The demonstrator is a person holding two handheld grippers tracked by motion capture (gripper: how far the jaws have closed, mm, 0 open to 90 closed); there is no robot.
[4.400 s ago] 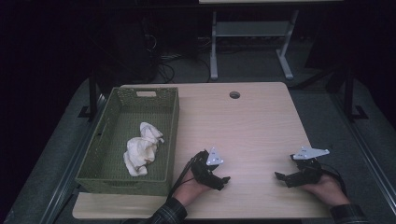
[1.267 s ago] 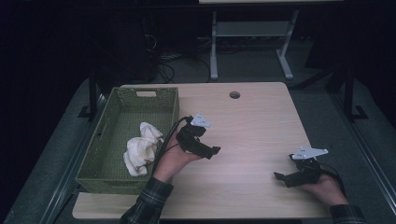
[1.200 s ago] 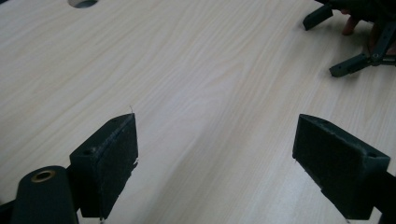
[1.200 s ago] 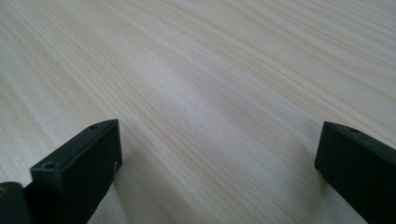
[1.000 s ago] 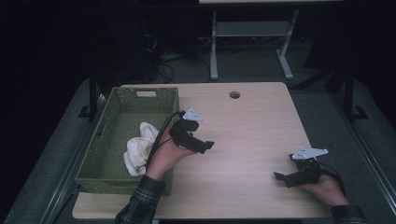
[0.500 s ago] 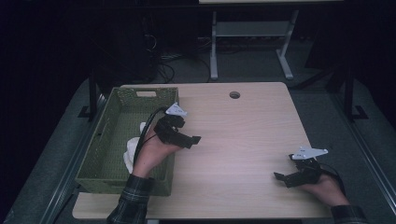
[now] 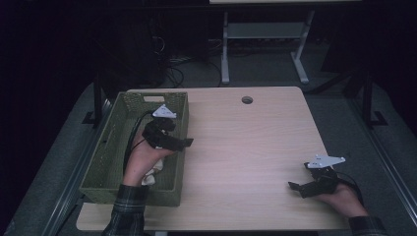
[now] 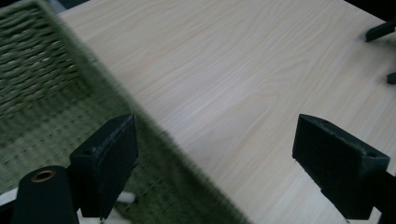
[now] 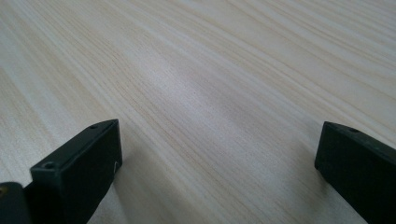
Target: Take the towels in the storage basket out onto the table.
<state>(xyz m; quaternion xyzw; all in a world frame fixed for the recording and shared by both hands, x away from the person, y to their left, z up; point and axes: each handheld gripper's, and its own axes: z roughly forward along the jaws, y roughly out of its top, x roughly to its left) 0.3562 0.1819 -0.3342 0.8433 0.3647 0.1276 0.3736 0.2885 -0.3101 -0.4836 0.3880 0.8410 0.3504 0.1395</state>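
Two handheld tongs over pale wooden tabletop [image 7: 246, 147]. Left tongs [image 7: 184, 143] hover above right wall of green woven basket [image 7: 105, 162], jaws spread wide, nothing between them; one jaw over basket interior, other over bare wood beside basket. White cloth [image 7: 151, 172] lies inside basket, near its front wall, partly hidden under left hand [image 7: 142, 158]. Right tongs [image 7: 293, 187] rest on tabletop well apart from basket, toward front right corner, jaws spread, empty.

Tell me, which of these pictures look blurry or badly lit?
High view: table lit, surroundings almost black. Left gripper view: green basket rim smeared, wood grain sharper. Right gripper view: left tong tip soft, soft glare on the wood.
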